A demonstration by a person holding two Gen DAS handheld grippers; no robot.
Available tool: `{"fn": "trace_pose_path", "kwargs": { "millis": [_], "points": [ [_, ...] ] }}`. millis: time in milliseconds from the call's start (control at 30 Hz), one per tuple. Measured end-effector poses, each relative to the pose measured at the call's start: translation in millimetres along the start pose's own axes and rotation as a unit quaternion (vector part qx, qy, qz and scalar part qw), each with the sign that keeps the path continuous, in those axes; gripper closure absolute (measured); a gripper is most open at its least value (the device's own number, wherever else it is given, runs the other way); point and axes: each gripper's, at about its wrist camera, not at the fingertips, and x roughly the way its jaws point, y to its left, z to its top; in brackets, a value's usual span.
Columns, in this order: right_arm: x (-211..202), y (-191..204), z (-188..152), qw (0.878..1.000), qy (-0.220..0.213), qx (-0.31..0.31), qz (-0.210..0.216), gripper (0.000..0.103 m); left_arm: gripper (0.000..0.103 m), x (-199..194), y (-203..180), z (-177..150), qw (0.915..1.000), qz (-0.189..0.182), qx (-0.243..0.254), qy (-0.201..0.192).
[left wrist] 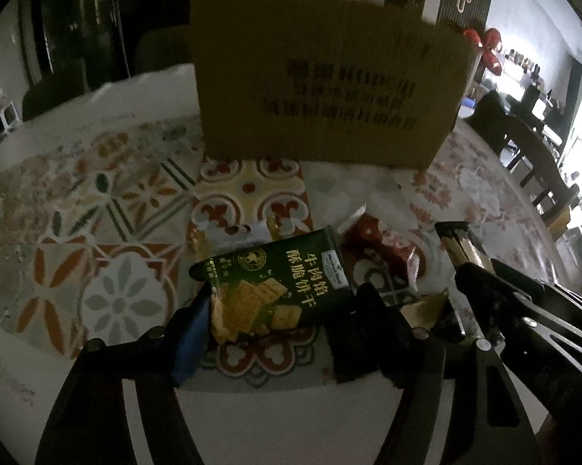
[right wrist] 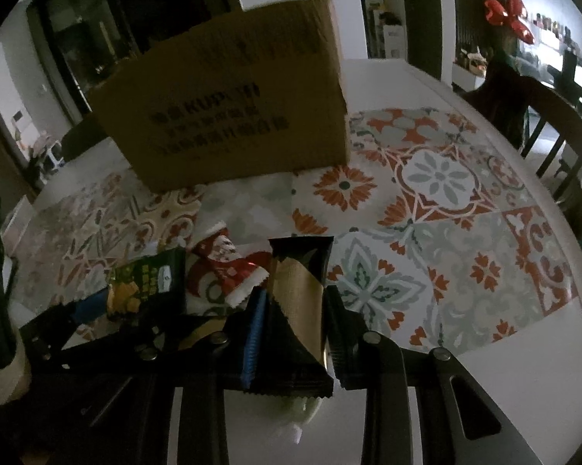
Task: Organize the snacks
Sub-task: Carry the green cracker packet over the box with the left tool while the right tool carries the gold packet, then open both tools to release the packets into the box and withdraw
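Note:
A green cracker packet [left wrist: 275, 290] sits tilted between the fingers of my left gripper [left wrist: 281, 321], whose blue pad [left wrist: 192, 333] presses its left edge; the gripper is shut on it. In the right wrist view the same green packet [right wrist: 147, 286] shows at the left. My right gripper [right wrist: 296, 329] is shut on a black-and-gold packet [right wrist: 298, 302], held upright; that packet [left wrist: 455, 244] also appears at the right of the left wrist view. A red-and-white packet [left wrist: 380, 244] [right wrist: 229, 263] lies on the patterned mat between the two grippers. A small silver packet [left wrist: 236, 232] peeks out behind the green one.
A tall cardboard box [left wrist: 321, 89] [right wrist: 232, 116] stands at the far side of the patterned mat [right wrist: 438, 178] on a white round table [right wrist: 523, 348]. Dark wooden chairs [right wrist: 542, 124] stand beyond the table's right edge.

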Motion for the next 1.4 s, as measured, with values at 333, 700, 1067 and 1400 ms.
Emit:
{"fn": "trace_pose_path", "kwargs": {
  "millis": [333,700,1067,1400],
  "points": [
    [-35,10,14,0.999,-0.048,-0.014,0.014,0.072,0.032,-51,3,21,0.998,-0.011,0.009,-0.062],
    [-76,12,51,0.993,-0.119,-0.017,0.019,0.072,0.032,-97,3,65,0.9894,-0.016,0.034,-0.141],
    [-97,21,96,0.984,-0.172,-0.033,0.031,0.072,0.032,-111,-1,110,0.9821,-0.016,0.055,-0.18],
    [-87,27,143,0.982,-0.177,-0.049,0.044,0.072,0.032,-98,-3,154,0.9812,-0.024,0.072,-0.178]
  ]
}}
